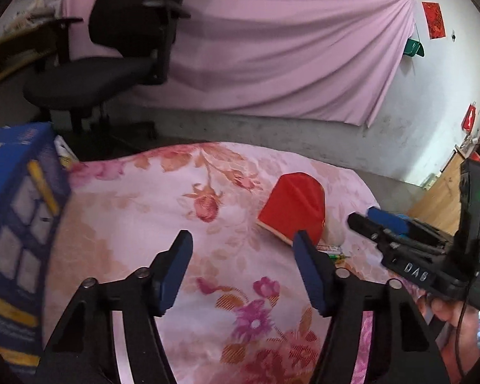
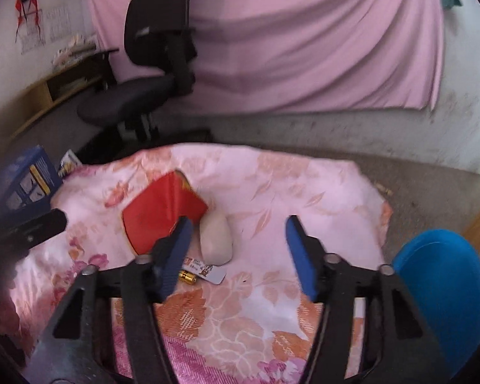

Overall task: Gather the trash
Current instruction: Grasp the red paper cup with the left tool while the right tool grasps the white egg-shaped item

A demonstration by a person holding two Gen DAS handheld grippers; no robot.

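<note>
Nearest to you, the left tool (image 1: 243,249) and the right tool (image 2: 236,240) both stand released, with nothing between their blue pads, above the pink flowered cloth (image 2: 304,185) that covers the counter. The trash lies together on this cloth: a folded red paper packet (image 2: 163,211), a white oval lump (image 2: 216,236) just beside it, and a small gold battery (image 2: 188,277) touching a printed paper label (image 2: 208,270). The blue plastic bin (image 2: 444,288) waits at your right. The battery is round and may roll away if one pad pushes it first. The cloth is loose, so a low pinch could catch the fabric and drag everything. The blue cardboard box (image 1: 12,224) stands close on your left; you could knock it.
</note>
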